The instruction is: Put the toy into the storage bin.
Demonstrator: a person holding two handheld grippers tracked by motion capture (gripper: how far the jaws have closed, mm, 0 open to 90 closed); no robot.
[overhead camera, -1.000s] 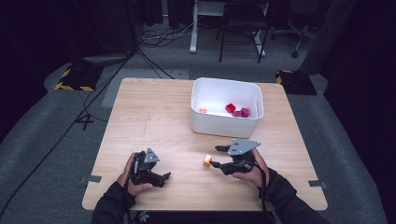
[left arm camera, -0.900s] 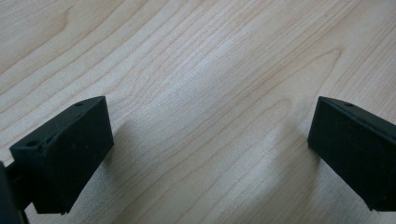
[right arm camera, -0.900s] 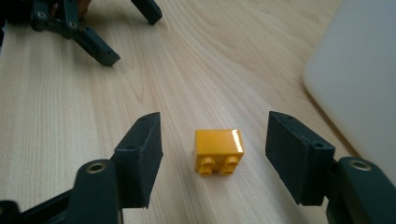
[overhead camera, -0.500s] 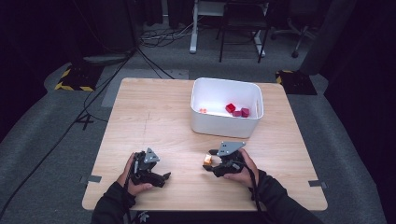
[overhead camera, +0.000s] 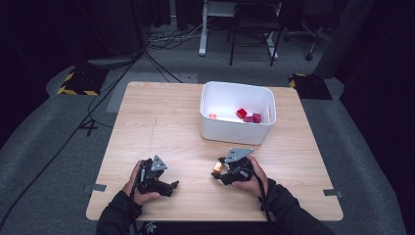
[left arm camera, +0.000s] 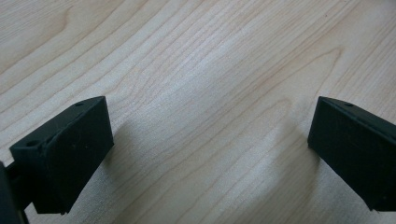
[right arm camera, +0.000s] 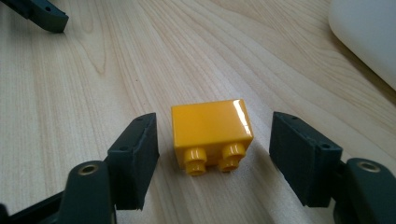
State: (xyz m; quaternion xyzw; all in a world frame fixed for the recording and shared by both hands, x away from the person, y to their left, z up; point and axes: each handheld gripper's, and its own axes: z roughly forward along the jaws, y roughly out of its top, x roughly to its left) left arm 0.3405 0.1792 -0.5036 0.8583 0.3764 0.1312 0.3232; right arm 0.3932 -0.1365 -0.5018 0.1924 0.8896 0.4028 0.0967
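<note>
A yellow brick [right arm camera: 211, 130] lies on its side on the wooden table [overhead camera: 166, 122], studs facing the camera in the right gripper view. My right gripper [right arm camera: 217, 156] straddles it, with a gap showing on each side of the brick. Its jaws have just been opening and neither pad touches the brick. From above, the right gripper [overhead camera: 220, 171] sits low at the yellow brick [overhead camera: 217, 167], near the front middle of the table. My left gripper [overhead camera: 171, 187] rests at the front left, jaws wide open. In its own view the left gripper [left arm camera: 210, 149] has bare wood between its jaws.
A white bin [overhead camera: 235, 132] stands behind the right gripper, holding two red bricks [overhead camera: 242, 113] and a small orange piece [overhead camera: 213, 116]. The bin's rounded corner [right arm camera: 369, 32] appears at the upper right of the right gripper view. Cables and chairs lie on the floor beyond the table.
My right gripper has moved left and down, so its jaws now stand on either side of the yellow brick. The left gripper has stayed where it was.
</note>
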